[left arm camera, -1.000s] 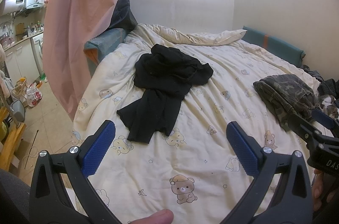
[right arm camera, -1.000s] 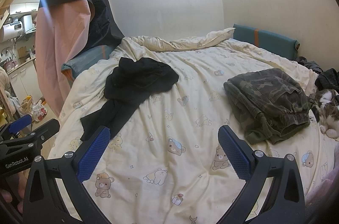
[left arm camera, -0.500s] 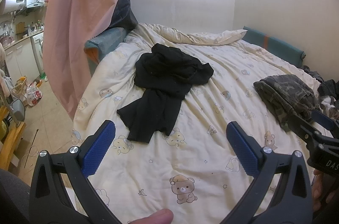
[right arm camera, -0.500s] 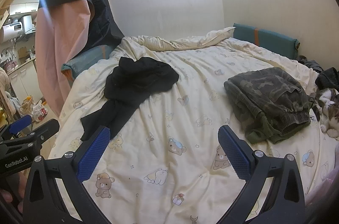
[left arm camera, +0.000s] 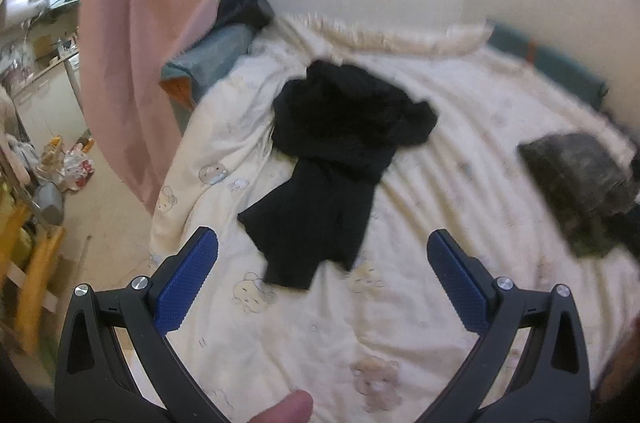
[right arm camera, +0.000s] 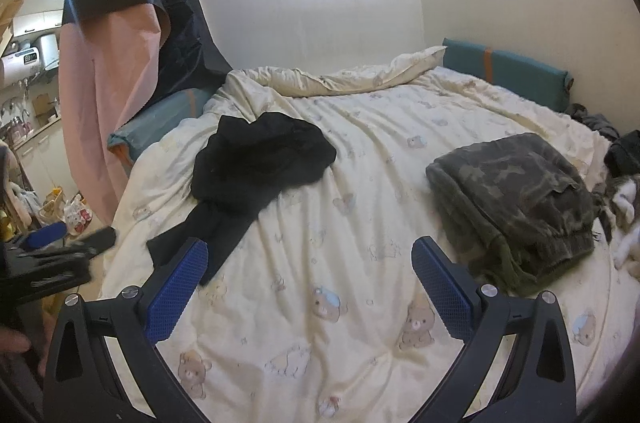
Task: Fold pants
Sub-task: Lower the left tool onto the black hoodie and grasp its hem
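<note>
Black pants [left arm camera: 336,167] lie crumpled on the bed [right arm camera: 360,303], left of folded camouflage pants [right arm camera: 516,207]. Left gripper [left arm camera: 322,279] and right gripper [right arm camera: 310,279] fingers are held spread, nothing grasped.

Home bedroom: bed [right arm camera: 360,303], bear-print duvet [right arm camera: 320,243]

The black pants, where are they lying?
In both views, the black pants lie crumpled on the bed's left half, left of the folded camouflage pants.
</note>
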The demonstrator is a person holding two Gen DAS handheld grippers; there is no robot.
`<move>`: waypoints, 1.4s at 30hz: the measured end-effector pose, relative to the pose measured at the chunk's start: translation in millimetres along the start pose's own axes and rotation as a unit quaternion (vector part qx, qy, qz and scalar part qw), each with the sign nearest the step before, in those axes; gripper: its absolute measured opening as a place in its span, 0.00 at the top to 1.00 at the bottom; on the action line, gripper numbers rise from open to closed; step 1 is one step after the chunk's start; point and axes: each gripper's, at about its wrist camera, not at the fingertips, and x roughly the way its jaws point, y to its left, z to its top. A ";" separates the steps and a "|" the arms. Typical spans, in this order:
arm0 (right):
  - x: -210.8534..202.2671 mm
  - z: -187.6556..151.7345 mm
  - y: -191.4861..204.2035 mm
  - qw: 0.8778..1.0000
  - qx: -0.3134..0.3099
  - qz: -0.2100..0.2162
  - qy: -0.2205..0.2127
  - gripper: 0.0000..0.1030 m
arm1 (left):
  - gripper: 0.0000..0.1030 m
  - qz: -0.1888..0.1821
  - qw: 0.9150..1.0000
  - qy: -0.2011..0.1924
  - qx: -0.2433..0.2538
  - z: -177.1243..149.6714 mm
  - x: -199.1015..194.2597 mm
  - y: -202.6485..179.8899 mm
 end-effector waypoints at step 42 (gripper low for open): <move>62.2 -7.1 -65.3 0.993 0.063 -0.074 0.072 0.00 | 1.00 -0.087 0.989 0.110 0.050 4.7 91.2 -43.1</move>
